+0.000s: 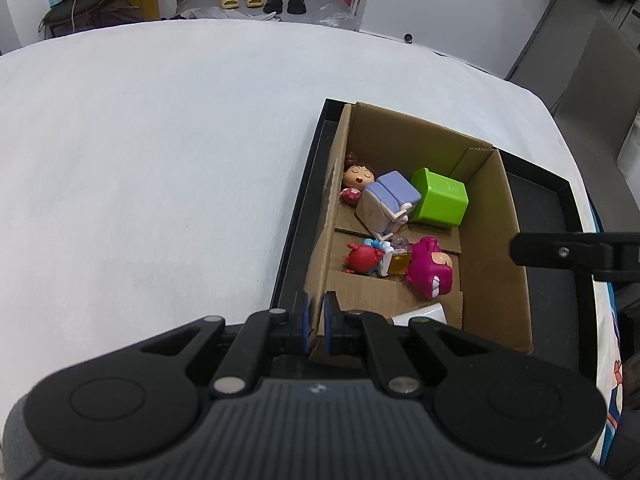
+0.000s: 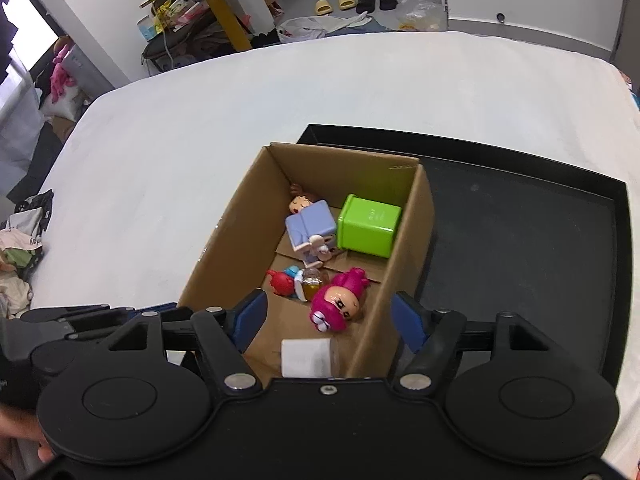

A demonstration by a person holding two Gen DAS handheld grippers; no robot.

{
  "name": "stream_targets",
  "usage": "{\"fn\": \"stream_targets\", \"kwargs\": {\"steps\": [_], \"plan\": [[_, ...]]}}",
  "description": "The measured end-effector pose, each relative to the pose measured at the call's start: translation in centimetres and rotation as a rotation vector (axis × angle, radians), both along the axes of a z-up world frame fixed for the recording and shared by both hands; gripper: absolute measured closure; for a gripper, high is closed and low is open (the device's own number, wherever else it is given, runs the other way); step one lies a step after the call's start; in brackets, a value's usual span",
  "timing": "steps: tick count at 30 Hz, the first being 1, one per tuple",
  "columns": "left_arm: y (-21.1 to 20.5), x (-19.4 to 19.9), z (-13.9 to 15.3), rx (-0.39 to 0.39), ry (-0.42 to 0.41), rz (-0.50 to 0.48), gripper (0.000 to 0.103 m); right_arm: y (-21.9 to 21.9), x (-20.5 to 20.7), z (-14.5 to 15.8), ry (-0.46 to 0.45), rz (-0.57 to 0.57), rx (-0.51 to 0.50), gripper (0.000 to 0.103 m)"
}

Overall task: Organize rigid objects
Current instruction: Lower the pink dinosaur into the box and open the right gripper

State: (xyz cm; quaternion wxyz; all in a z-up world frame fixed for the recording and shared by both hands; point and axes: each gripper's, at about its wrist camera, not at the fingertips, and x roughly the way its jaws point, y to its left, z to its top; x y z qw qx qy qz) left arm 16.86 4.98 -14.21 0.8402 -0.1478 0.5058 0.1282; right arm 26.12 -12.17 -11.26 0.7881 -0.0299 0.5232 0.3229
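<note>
on the white bench [image 1: 160,160]: black tray [image 1: 298,216] w/ an open cardboard box [image 1: 492,216] standing in its left part; tray's right part bare.
box far end: sleeping-face doll [image 1: 357,178] in the far-left corner, lilac-and-white toy [image 1: 386,200] leaning over it, green cube tin [image 1: 440,196] just beside on the right.
box middle: red crab toy [image 1: 362,258], small amber bottle [image 1: 400,258] touching it, magenta figure [image 1: 430,268] on its side next to the bottle.
box near end: white block [image 2: 306,356] lying by the near wall.
writing: faint small print on the green tin's top, too small to read; no other labels legible.
left tongs [image 1: 316,316]: pinched narrow on the box's near-left wall, blue pads either side of the cardboard edge; pointing steeply down.
right tongs [image 2: 328,322]: wide, nothing gripped; left pad inside the box, right pad outside its right wall, so they straddle that wall w/o touching it; tilted steeply down, above the white block and magenta figure.
hand [image 2: 20,436]: part of a person's hand seen at lower-left edge of right wrist view.
bg: yellow and black slippers [image 1: 262,2] on the floor beyond the bench.
</note>
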Motion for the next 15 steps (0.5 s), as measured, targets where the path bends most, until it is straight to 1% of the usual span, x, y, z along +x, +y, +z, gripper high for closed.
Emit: {"fn": "stream_targets", "kwargs": {"steps": [6, 8, 10, 14, 15], "plan": [[0.2, -0.1, 0.0, -0.012, -0.004, 0.001, 0.097, -1.2, -0.6, 0.2, 0.014, -0.05, 0.003, 0.033], [0.3, -0.2, 0.0, -0.013, -0.004, 0.001, 0.097, -1.6, -1.0, 0.5, 0.005, -0.064, 0.005, 0.029], [0.4, -0.2, 0.0, -0.016, 0.0, 0.002, 0.097, -1.8, -1.5, 0.6, -0.021, -0.068, 0.0, 0.02], [0.8, -0.3, 0.3, -0.049, 0.008, 0.006, 0.096, -2.3, -1.9, 0.8, -0.022, -0.1, -0.007, 0.019], [0.9, -0.4, 0.5, -0.047, 0.012, 0.006, 0.096, -2.5, -2.0, 0.8, -0.025, -0.11, -0.011, 0.016]]}}
